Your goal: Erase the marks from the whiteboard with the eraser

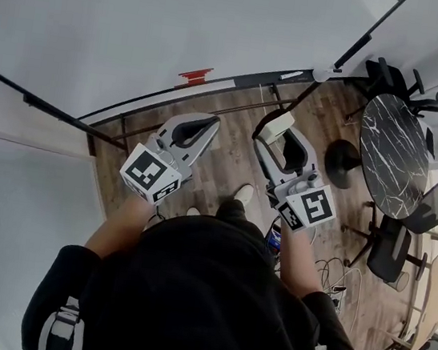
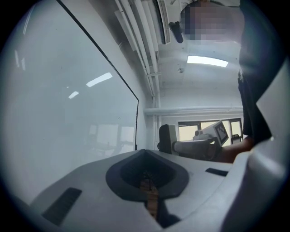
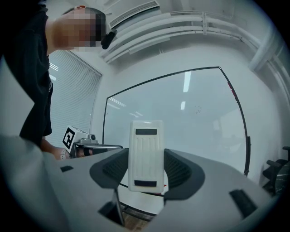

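Note:
The whiteboard (image 1: 142, 30) fills the top of the head view, with its black frame running along the wooden floor. In the right gripper view the whiteboard (image 3: 181, 113) shows a few faint specks (image 3: 198, 108) at its upper right. My right gripper (image 1: 282, 139) is shut on the white eraser (image 1: 277, 127), which stands upright between the jaws as the eraser (image 3: 145, 156), a short way off the board. My left gripper (image 1: 200, 127) is beside it. Its jaws are closed with nothing in them (image 2: 147, 174), next to the board (image 2: 68, 90).
A small red object (image 1: 194, 74) sits at the board's lower edge. A round black marble table (image 1: 392, 154) with black office chairs (image 1: 391, 247) stands to the right. Cables (image 1: 334, 275) lie on the wooden floor (image 1: 229, 159) by the person's feet.

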### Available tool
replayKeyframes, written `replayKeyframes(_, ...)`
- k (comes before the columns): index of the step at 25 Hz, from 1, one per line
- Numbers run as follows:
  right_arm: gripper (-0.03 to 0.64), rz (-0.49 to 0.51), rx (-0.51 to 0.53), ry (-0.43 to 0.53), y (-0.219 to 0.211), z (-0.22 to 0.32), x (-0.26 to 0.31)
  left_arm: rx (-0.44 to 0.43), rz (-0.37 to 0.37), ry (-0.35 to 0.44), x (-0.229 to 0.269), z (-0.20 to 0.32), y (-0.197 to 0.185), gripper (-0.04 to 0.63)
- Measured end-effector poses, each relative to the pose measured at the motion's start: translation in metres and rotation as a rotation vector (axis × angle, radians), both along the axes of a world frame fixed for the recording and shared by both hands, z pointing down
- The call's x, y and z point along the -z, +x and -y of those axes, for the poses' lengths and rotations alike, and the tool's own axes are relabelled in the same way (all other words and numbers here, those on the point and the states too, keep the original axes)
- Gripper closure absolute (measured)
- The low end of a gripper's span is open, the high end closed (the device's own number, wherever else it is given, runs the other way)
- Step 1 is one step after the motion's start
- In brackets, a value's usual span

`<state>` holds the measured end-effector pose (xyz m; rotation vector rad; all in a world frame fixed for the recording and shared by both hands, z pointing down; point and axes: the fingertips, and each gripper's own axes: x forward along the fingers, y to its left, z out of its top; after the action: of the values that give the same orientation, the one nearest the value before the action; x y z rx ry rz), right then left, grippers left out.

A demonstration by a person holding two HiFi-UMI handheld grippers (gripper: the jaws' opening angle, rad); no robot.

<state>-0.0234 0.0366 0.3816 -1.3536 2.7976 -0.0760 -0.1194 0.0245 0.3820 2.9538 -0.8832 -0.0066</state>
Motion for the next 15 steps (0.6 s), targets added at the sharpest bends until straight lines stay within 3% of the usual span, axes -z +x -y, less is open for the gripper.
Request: replayKeyframes(15, 0.374, 0.014, 0.089, 0.020, 0.089, 0.108, 0.024, 0.099, 0.011, 0.015, 0.030, 0.107, 0.091, 0.591)
